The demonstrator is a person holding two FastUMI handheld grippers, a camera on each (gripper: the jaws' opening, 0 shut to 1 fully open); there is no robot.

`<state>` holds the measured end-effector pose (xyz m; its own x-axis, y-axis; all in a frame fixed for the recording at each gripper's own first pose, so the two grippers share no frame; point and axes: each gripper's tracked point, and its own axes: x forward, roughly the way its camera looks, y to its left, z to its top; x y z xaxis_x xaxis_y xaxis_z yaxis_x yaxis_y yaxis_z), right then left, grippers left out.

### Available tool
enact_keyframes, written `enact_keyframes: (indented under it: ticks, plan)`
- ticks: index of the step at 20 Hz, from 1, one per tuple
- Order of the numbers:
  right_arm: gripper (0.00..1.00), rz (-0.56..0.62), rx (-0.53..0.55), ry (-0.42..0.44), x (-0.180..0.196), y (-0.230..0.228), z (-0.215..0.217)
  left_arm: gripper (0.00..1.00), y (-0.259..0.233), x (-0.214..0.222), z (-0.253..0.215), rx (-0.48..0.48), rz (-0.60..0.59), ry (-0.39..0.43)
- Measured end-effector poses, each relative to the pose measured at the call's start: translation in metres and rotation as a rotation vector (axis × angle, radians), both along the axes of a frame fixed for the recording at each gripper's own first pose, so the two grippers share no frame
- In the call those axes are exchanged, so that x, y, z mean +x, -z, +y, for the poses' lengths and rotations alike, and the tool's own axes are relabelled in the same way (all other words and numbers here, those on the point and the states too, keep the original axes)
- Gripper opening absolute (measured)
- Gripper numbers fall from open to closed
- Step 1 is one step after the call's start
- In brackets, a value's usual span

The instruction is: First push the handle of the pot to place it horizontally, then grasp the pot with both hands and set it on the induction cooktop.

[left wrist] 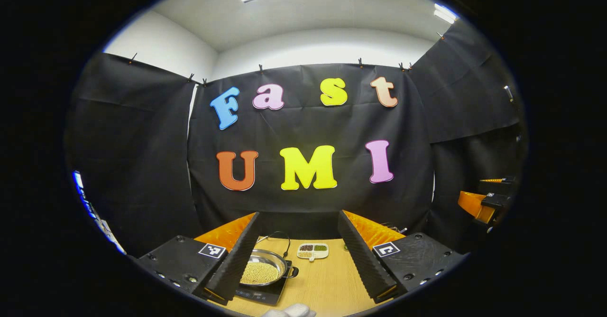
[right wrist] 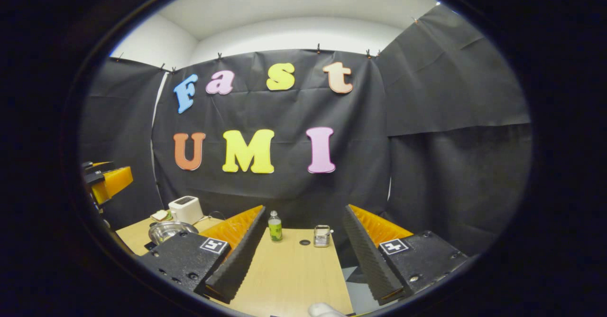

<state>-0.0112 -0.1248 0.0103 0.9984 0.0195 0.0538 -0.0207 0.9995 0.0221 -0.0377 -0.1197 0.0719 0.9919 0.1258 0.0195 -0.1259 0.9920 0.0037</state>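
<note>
Though it looks light, the pot (left wrist: 263,269) ahead of the wide-open left gripper (left wrist: 294,255) is slick steel with loose grains inside — grip the rim level; right gripper (right wrist: 296,255) gapes too.

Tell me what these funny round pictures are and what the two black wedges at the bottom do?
Each picture comes from a camera riding on a hand-held gripper that a person carries, one per hand. The wedges are its two fingers. The left hand-held gripper and the right hand-held gripper are both open and hold nothing. On the wooden table, the left gripper view shows a pot of small yellow beans sitting on a black induction cooktop, with a little divided dish behind. The right gripper view shows a green bottle, a small metal holder and a white toaster.
</note>
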Motion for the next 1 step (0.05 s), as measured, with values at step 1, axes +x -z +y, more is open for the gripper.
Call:
enact_keyframes:
  ticks: [1]
  plan:
    - [1.00, 0.000, 0.000, -0.001, 0.0006, -0.0001, 0.0005, 0.89, 0.0000, -0.0002, 0.0014, 0.005, 0.001, -0.001]
